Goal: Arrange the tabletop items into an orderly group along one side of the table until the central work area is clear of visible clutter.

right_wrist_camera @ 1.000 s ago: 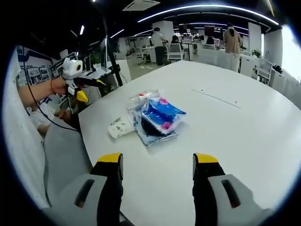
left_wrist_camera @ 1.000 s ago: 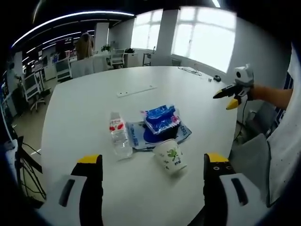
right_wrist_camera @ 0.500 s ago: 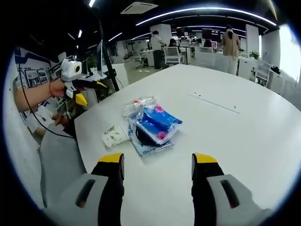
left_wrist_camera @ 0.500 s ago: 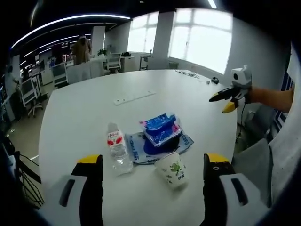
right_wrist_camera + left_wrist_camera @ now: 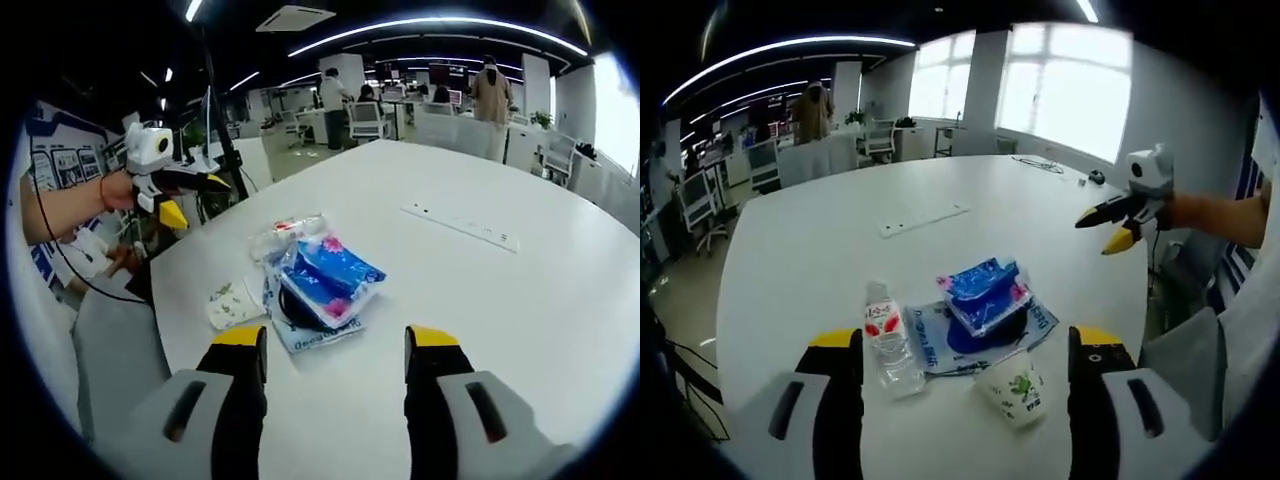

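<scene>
Clutter sits mid-table (image 5: 790,250), touching: water bottle (image 5: 889,340), paper cup (image 5: 1016,392) on its side, blue packets (image 5: 984,292) on flat wrapper. Cup prob. light, crushable: take by rim. Bottle slick: grip mid-body. Packets soft. Left gripper (image 5: 960,345) jaws apart, empty; right gripper (image 5: 333,345) same, w/ nothing between. Power strip (image 5: 462,226) lies well apart.

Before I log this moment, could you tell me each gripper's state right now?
Left gripper: open, holding nothing.
Right gripper: open, holding nothing.
</scene>
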A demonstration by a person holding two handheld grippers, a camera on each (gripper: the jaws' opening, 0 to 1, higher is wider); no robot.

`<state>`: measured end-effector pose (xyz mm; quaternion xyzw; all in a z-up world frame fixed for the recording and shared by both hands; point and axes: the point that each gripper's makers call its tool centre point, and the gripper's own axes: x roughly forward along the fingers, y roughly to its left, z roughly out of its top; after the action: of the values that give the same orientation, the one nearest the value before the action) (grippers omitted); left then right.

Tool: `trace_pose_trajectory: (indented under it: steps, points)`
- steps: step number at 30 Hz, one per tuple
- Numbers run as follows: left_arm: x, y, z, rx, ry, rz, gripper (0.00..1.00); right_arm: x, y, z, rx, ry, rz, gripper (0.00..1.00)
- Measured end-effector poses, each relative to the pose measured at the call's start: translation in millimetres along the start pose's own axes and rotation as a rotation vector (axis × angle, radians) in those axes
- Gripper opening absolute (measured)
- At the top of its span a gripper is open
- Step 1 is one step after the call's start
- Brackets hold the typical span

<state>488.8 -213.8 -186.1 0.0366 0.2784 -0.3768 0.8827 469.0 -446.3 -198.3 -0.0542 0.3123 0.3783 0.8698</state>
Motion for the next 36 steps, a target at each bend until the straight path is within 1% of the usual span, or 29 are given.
trace_pose_trajectory:
  steps: [6,13,19,22,26,27,36]
  points:
    - [11.2,4.2,6.7,0.001,-0.009,0.000,0.85,14.3,-2.2,2.0,0.006,0.000,0.001,0.52]
    - [26.3,7.9,15.7,0.004,-0.028,-0.003,0.80,29.7,-6.0,1.3,0.014,0.012,0.007,0.50]
    - [40.7,8.0,14.5,0.006,-0.018,-0.017,0.79,43.4,-6.9,1.1,0.024,0.019,0.014,0.49]
    - [48.4,9.0,13.6,0.002,-0.015,-0.023,0.78,52.1,-10.8,-1.2,0.034,0.027,0.008,0.48]
    - [56.9,11.7,11.4,0.010,-0.002,-0.015,0.77,61.3,-15.1,-3.4,0.050,0.034,-0.003,0.47]
    - [60.1,13.1,9.1,0.017,0.010,-0.011,0.77,64.2,-16.8,-4.7,0.054,0.038,-0.007,0.47]
    - [80.3,14.9,1.5,0.030,0.045,-0.011,0.69,77.6,-23.7,-12.5,0.082,0.058,-0.032,0.45]
